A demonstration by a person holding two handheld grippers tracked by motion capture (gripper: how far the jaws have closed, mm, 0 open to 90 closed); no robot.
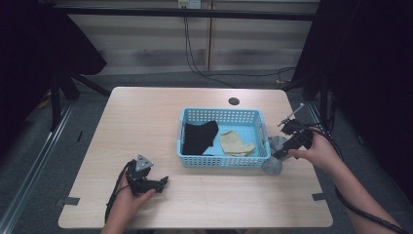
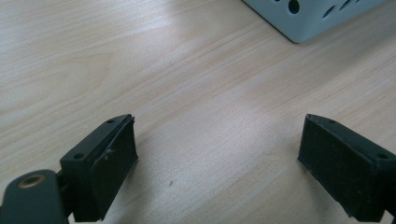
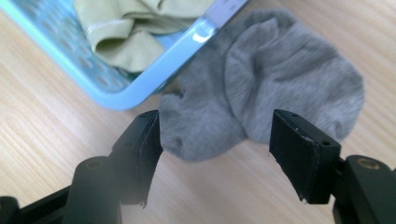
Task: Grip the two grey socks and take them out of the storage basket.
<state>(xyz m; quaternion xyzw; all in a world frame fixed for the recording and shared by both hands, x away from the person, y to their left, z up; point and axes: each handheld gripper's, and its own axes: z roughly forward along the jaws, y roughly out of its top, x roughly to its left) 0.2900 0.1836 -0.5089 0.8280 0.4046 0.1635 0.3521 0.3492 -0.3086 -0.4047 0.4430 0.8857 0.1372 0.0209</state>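
your right gripper [image 3: 215, 149] has its two black jaws spread wide, one on each side of the near end of the grey sock [image 3: 266, 88], and they are not pressing it. the sock is soft knitted fabric with fine ribs, a rounded and slightly crumpled shape. it lies on the table [image 1: 146, 112] just outside the right wall of the basket [image 1: 221, 161], and its far edge touches the basket corner (in the right gripper view the rim partly covers it). in the high view your right hand [image 1: 319, 152] holds the gripper just above the sock [image 1: 273, 165] at the table's right side.

the basket is light blue plastic, rectangular, with many small holes in the walls and a smooth thick rim. inside it you have two pieces of cloth: one black [image 1: 199, 136], flat and matt, on the left half, and one beige [image 1: 236, 144], folded and wrinkled, on the right half. it looks like socks too, but i cannot tell this surely.

your left gripper [image 2: 217, 158] rests low over the bare light wood, near the table's front left part, and its jaws are also spread, with nothing between them. the jaw pads [image 2: 114, 163] are dark, rough foam-like blocks. the basket corner [image 2: 308, 18] is well apart from it.
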